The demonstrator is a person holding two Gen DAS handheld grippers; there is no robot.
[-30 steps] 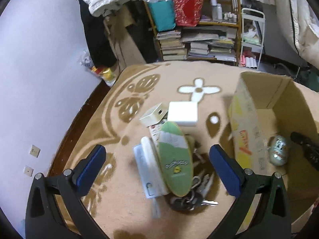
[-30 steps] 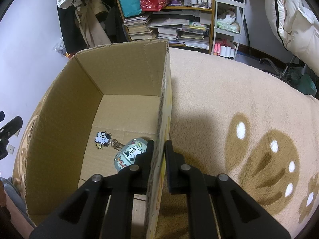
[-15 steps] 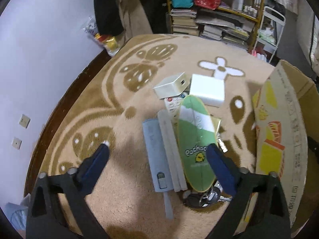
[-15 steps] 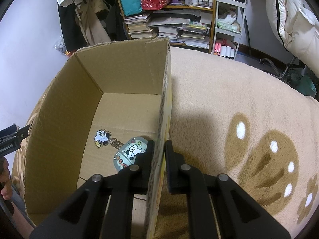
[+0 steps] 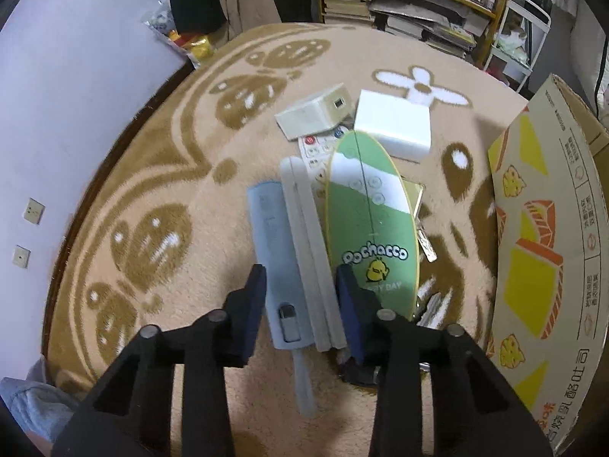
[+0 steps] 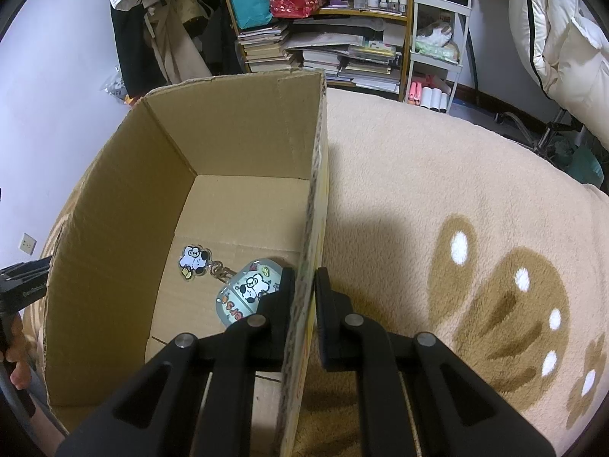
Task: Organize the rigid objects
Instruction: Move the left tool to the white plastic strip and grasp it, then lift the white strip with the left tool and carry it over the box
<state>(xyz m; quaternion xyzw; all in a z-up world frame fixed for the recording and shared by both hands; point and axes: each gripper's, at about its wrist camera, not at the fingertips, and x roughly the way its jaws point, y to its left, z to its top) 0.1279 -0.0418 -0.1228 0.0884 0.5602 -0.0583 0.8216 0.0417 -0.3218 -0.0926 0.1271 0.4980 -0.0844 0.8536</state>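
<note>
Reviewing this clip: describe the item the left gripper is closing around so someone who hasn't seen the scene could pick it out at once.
On the tan patterned rug, left of the cardboard box, lies a small pile of objects. The left gripper straddles the pale blue-grey flat case on the pile's left edge. Unlike the green oval Pochacco board beside it, it is plain, rectangular, with a small clasp near the gripper end.
</note>
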